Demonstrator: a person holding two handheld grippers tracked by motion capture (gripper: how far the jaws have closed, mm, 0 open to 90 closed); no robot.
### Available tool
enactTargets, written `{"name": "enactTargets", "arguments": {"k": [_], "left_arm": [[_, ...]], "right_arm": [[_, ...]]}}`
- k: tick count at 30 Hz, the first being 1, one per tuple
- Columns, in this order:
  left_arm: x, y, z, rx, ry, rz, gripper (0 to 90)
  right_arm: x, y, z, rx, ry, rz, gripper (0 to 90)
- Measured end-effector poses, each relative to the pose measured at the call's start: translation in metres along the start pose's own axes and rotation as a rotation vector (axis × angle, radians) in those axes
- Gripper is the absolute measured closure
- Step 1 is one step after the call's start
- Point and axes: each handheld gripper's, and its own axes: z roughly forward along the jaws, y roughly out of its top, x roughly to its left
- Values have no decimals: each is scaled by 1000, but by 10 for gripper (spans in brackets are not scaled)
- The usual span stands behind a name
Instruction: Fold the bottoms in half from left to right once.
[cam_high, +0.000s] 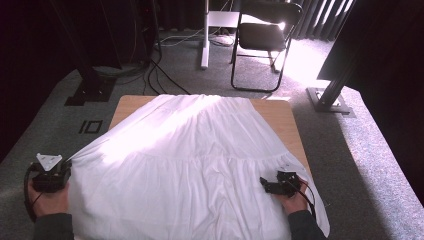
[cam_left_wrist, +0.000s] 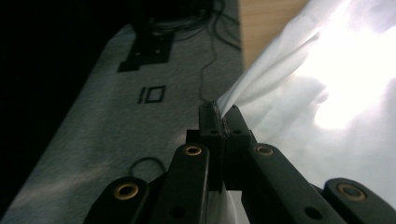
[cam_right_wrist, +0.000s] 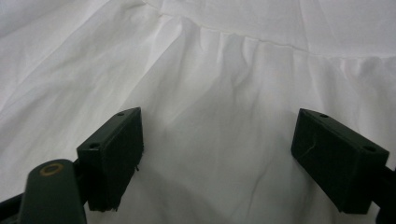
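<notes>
Left hand-held gripper (cam_left_wrist: 222, 116) clamps white cloth (cam_high: 200, 160) edge | right hand-held gripper (cam_right_wrist: 219, 158) open over cloth

1. The left hand-held gripper (cam_high: 50, 172) sits at the lower left of the high view, gripped from below by the left hand (cam_high: 48, 200); its jaws are pinched together on the white cloth (cam_high: 190, 150).
2. The right hand-held gripper (cam_high: 280, 184) rests low on the cloth, jaws spread wide apart, with the right hand (cam_high: 295, 202) behind it.
</notes>
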Motion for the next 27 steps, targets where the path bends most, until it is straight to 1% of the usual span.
{"name": "enactTargets", "arguments": {"k": [1, 2, 3, 4, 5, 6, 7, 8, 9, 10, 11, 12, 13, 14, 16, 17, 18, 19, 20, 22, 23, 24, 25, 26, 27], "left_arm": [[-6, 3, -4, -12, -22, 15, 900], [-10, 5, -6, -21, -38, 23, 900], [-15, 9, -9, -41, -66, 25, 900], [-17, 11, -12, -54, -86, 25, 900], [-22, 17, -16, -79, -121, 24, 900], [-25, 22, -19, -95, -144, 26, 900], [-29, 27, -23, -110, -170, 27, 900], [-31, 31, -26, -122, -190, 30, 900], [-37, 38, -31, -141, -220, 40, 900], [-41, 42, -34, -154, -238, 45, 900], [-47, 50, -39, -174, -271, 61, 900], [-52, 54, -43, -187, -291, 66, 900], [-62, 62, -49, -210, -328, 95, 900], [-68, 67, -51, -218, -343, 111, 900], [-82, 76, -57, -239, -382, 148, 900], [-93, 83, -60, -251, -404, 176, 900], [-99, 87, -61, -259, -423, 188, 900], [-115, 94, -65, -274, -467, 213, 900], [-121, 98, -66, -279, -485, 227, 900], [-136, 104, -68, -291, -517, 255, 900], [-148, 108, -70, -305, -553, 276, 900], [-156, 111, -72, -315, -575, 285, 900], [-169, 116, -75, -324, -617, 305, 900], [-181, 120, -77, -333, -649, 322, 900], [-193, 125, -79, -341, -679, 342, 900]], "right_arm": [[0, 0, 0, 0, -1, -1, 165], [1, 0, 0, -4, 3, -5, 196], [2, 0, -1, -6, 6, -7, 209], [2, 0, -1, -9, 6, -7, 217], [3, -1, -1, -10, 5, -4, 228], [4, 0, -3, -5, -6, 4, 342], [6, 2, -7, 5, -22, 19, 415], [10, 5, -10, -3, -31, 20, 385], [14, 7, -13, -20, -24, 12, 386], [23, 12, -18, -47, 2, -4, 381], [41, 21, -24, -82, 66, -43, 357], [41, 21, -24, -82, 66, -43, 357], [48, 23, -24, -95, 94, -61, 353], [64, 27, -24, -108, 150, -99, 335], [82, 31, -20, -97, 186, -146, 329], [99, 32, -14, -82, 220, -197, 326], [99, 32, -14, -82, 220, -197, 321], [104, 32, -11, -73, 229, -214, 316], [113, 31, -4, -42, 222, -270, 312], [117, 29, 3, 7, 167, -315, 312], [116, 27, 8, 33, 142, -330, 306], [112, 26, 11, 51, 144, -305, 308], [108, 26, 11, 64, 157, -275, 308], [103, 26, 10, 67, 139, -259, 305], [99, 26, 7, 53, 126, -250, 305]]}}
